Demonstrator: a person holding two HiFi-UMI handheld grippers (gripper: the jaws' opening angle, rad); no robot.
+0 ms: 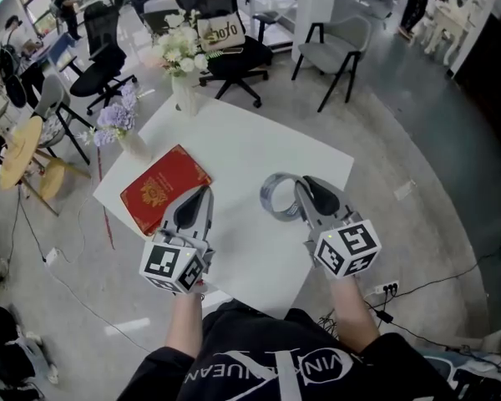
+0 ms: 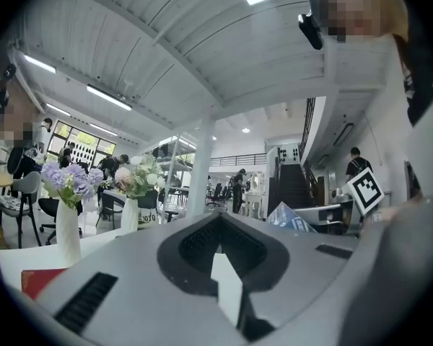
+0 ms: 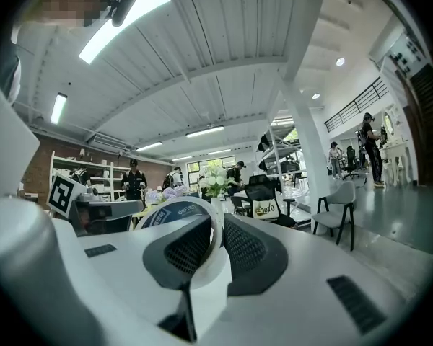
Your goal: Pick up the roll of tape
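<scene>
A square white table (image 1: pixel 259 144) stands on a grey floor in an open office, with black office chairs (image 1: pixel 234 57) and a grey chair (image 1: pixel 338 44) beyond it.

Your right gripper (image 1: pixel 299 187) pinches the roll of tape (image 1: pixel 275 197). In the right gripper view (image 3: pixel 216 240) the roll's band (image 3: pixel 175 211) sits between the two dark pads, with the ring standing up to the left of them. In the head view the roll hangs over the table, well to the right of the red book (image 1: pixel 164 188). You cannot tell from that view how far it is clear of the tabletop.

Your left gripper (image 1: pixel 202 197) has its jaws pressed together at the tips with nothing between them, as the left gripper view (image 2: pixel 220 236) shows. Its tips sit just off the red book's right corner.

The book lies flat near the table's left edge, and one red corner (image 2: pixel 40 280) shows low in the left gripper view.

Two containers stand past the book. The near vase (image 1: pixel 135 146), just beyond the book's far-left corner, holds purple flowers (image 1: pixel 115 119). The far vase (image 1: pixel 184 95), farther back at the table's far corner, holds pale flowers (image 1: pixel 182 47). Both vases are upright.
</scene>
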